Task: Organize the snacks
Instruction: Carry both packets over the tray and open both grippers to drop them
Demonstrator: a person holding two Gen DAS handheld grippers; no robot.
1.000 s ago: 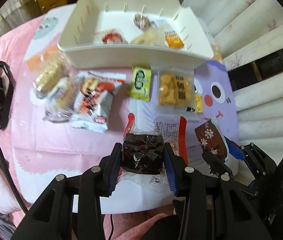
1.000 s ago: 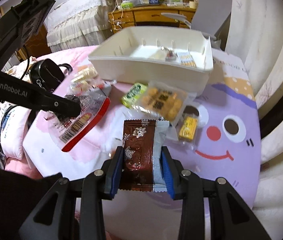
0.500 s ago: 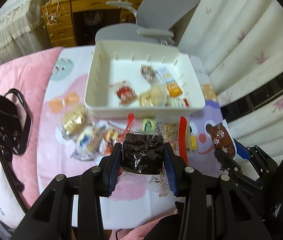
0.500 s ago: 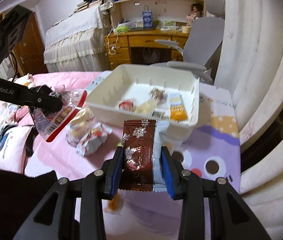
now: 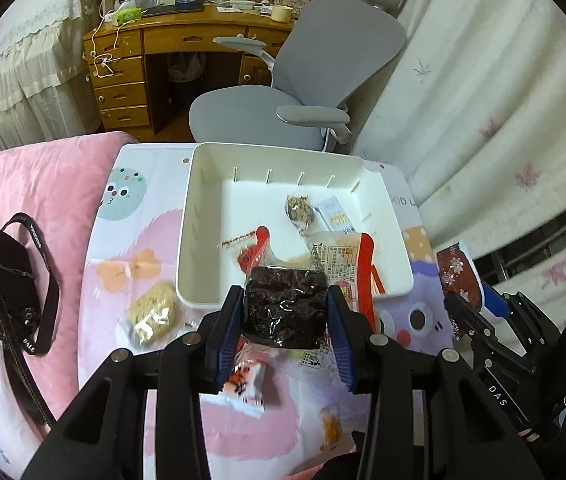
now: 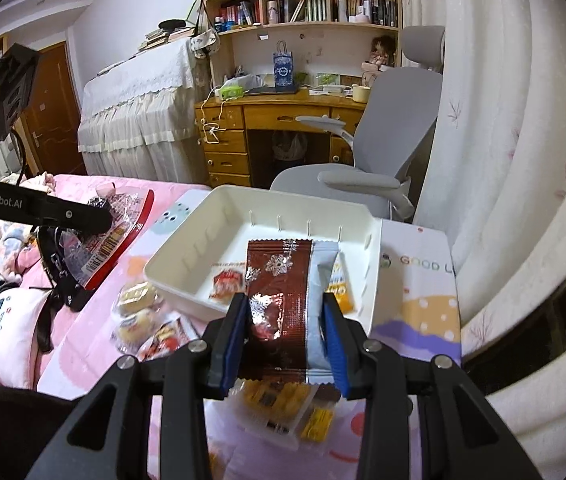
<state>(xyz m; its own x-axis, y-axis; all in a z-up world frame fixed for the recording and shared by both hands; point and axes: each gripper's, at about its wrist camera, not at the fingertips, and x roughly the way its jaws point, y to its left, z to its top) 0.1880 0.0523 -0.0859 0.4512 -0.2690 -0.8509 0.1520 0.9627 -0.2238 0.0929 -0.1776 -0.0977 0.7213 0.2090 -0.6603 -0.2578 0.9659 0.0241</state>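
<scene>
The left gripper [image 5: 286, 316] has its fingers clamped on a dark snack pack with red edges [image 5: 285, 310], held above the near rim of the white bin [image 5: 187, 236]. The right gripper [image 6: 286, 330] grips a brown snowflake packet [image 6: 281, 300] over the bin's near-right edge. The bin's far-left floor lies bare.

Left gripper [image 5: 286, 312] clamps dark snack packet [image 5: 285, 311] above white bin [image 5: 187, 240].
</scene>
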